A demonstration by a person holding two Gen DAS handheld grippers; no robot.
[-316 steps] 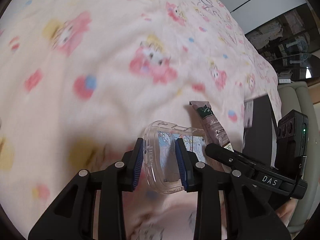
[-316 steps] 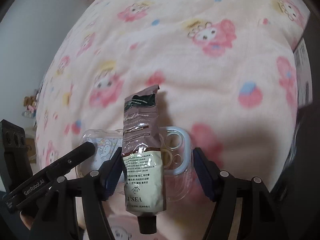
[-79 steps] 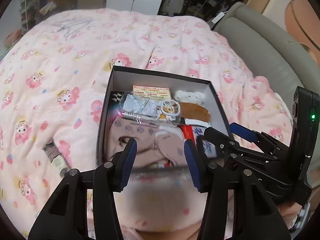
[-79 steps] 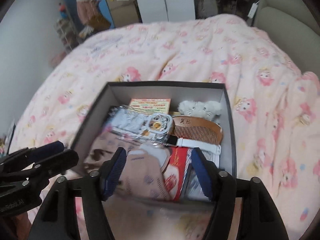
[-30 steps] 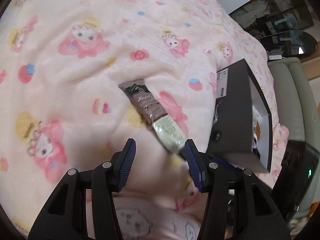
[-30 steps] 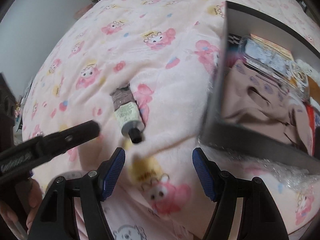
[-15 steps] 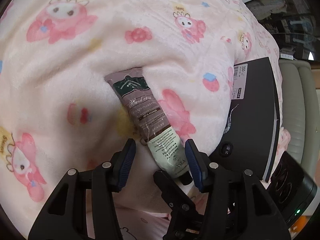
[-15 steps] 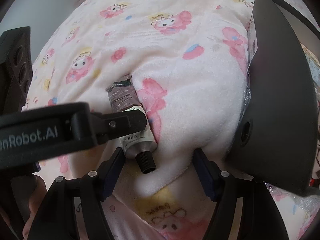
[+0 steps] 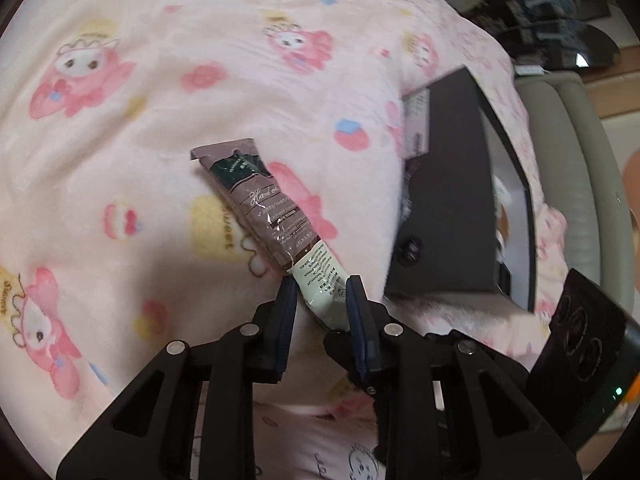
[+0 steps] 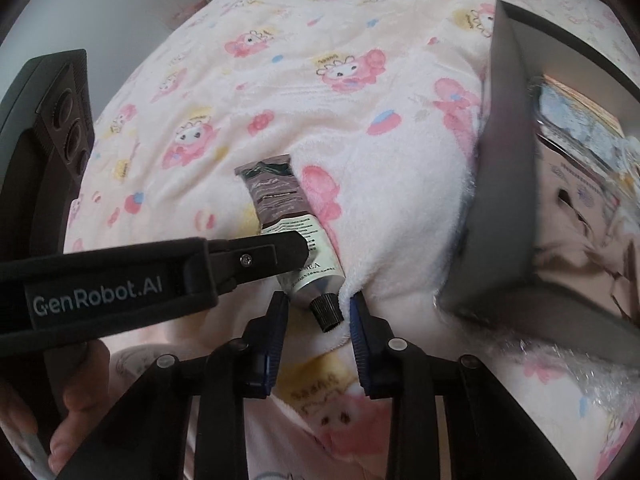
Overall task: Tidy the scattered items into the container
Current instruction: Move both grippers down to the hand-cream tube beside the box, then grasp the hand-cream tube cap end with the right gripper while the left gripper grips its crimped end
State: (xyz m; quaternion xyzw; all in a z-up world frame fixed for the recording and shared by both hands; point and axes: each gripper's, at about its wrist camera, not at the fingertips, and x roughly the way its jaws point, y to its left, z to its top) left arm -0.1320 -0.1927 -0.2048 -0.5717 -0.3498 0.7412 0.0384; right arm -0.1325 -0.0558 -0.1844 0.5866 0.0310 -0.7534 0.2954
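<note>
So the last loose item, the hand cream tube (image 9: 276, 224), lies flat on the pink blanket (image 9: 120, 128), crimped end at 11 o'clock and cap end at 5 o'clock in the left wrist view. The left gripper (image 9: 322, 300) is at the pale lower section near the cap, blue pads flanking the tube body on both sides; jaws narrowed to about tube width and look to be touching it, though I can't tell if it's a firm pinch yet. My read: grabbing near the cap makes sense because that end is the stiff, fuller part, while the flat crimp would fold. The right gripper (image 10: 318, 312) sits at the black cap (image 10: 327, 312) in its own view, jaws parted either side with a visible gap, holding nothing. It reads as backing up or steadying the tube so it doesn't slide on the plush fabric. The dark box (image 10: 508, 184) is the container, at 3 o'clock in both views, near the tube but apart from it, open top already holding other items. The tube is still outside it. Soft blanket means the tube may sink or roll when squeezed.
</note>
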